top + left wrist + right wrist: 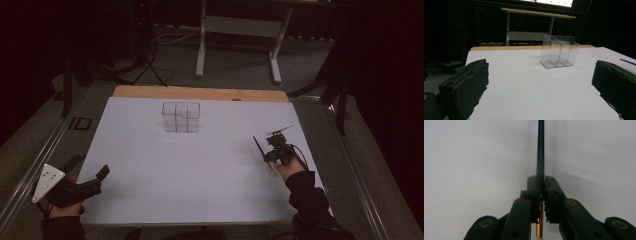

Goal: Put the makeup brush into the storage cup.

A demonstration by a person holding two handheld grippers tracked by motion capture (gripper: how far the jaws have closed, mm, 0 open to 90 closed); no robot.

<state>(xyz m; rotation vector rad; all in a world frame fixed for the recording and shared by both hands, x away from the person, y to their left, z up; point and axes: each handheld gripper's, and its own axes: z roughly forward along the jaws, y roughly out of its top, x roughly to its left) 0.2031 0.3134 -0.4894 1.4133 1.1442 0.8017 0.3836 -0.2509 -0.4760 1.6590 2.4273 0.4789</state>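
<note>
Already off the white desk (190,170), a dark pencil (540,152) is pinched in the right tongs (270,150) at the desk's right; the clear compartment holder (181,117) stands empty, left tongs (92,181) spread idle.

Organizer (559,53): clear, glossy plastic, smooth-walled. Table cover (190,170): white, matt, smooth, paper-like sheet; the wooden table edge (200,93) beyond it looked smooth, with a light finish. Pencil (540,152): dark, smooth shaft with a slight sheen, and a shiny brass-coloured metal ferrule at its end. Right gripper (541,187): black matt plastic links with brass-coloured rivets. Left gripper (549,85): dull black pads (471,87), rough and ragged at the edges.
</note>
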